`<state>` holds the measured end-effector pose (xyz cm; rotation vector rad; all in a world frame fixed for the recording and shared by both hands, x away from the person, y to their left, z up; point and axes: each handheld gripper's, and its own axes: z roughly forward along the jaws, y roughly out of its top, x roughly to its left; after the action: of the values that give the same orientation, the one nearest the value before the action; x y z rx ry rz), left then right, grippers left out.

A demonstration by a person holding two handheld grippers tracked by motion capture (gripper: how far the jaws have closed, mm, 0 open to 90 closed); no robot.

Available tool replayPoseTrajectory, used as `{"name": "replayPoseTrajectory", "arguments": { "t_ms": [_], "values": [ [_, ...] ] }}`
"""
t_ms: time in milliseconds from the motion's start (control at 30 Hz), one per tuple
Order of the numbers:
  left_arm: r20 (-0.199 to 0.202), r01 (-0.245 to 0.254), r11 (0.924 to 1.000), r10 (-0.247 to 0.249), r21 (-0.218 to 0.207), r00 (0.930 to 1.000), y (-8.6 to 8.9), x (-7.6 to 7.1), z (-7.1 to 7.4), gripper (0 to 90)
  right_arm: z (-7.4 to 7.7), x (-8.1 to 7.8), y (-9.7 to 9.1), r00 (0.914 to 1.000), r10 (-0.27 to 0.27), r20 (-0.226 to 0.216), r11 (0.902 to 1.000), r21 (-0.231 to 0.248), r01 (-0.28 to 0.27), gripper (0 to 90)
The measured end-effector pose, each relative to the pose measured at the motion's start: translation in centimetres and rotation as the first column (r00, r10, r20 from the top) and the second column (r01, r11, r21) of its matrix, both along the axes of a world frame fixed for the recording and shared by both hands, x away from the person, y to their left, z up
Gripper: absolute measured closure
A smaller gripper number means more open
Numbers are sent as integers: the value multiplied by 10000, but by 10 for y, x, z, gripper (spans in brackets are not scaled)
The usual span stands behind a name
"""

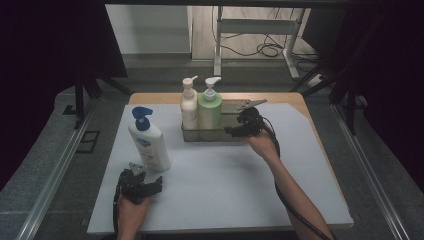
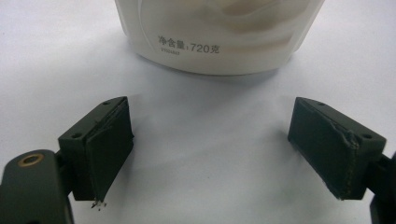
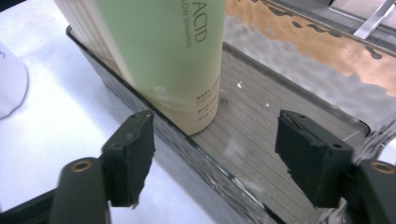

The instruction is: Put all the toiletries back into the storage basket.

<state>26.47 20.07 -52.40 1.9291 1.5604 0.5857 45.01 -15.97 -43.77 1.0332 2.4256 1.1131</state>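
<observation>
A white bottle with a blue pump (image 1: 146, 140) stands at the table's left; its base (image 2: 219, 42) rises just beyond my left gripper (image 2: 210, 121), which is open and empty. In the high view the left gripper (image 1: 156, 183) lies low near the front edge, below that bottle. A green pump bottle (image 1: 210, 109) and a cream pump bottle (image 1: 189, 106) stand upright in a clear tray (image 1: 220, 134). My right gripper (image 1: 232, 131) hovers at the tray's right half. Its jaws (image 3: 217, 130) are open, with the green bottle (image 3: 173, 56) just ahead and nothing pressed between the pads.
A white mat (image 1: 225, 175) covers the wooden table. The tray's ribbed floor (image 3: 261, 121) is bare right of the green bottle, and its near wall (image 3: 205, 156) crosses under the right jaws. Cables trail from both grippers. Dark curtains and a metal frame stand behind.
</observation>
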Motion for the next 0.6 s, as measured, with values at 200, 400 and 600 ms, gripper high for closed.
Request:
{"name": "replayPoseTrajectory", "arguments": {
  "t_ms": [200,400,600],
  "values": [
    [-3,-2,10000,2,-6,10000,0,0,0,137,5,-13,-5,9994,286,200,9996,24,-287,148],
    [-1,-2,10000,2,-10,10000,0,0,0,136,9,-26,-7,9978,462,468,9989,-46,-460,108],
    [-8,0,10000,0,-12,10000,0,0,0,135,6,-38,-11,9970,598,498,9979,-273,-585,0]
  ]
}}
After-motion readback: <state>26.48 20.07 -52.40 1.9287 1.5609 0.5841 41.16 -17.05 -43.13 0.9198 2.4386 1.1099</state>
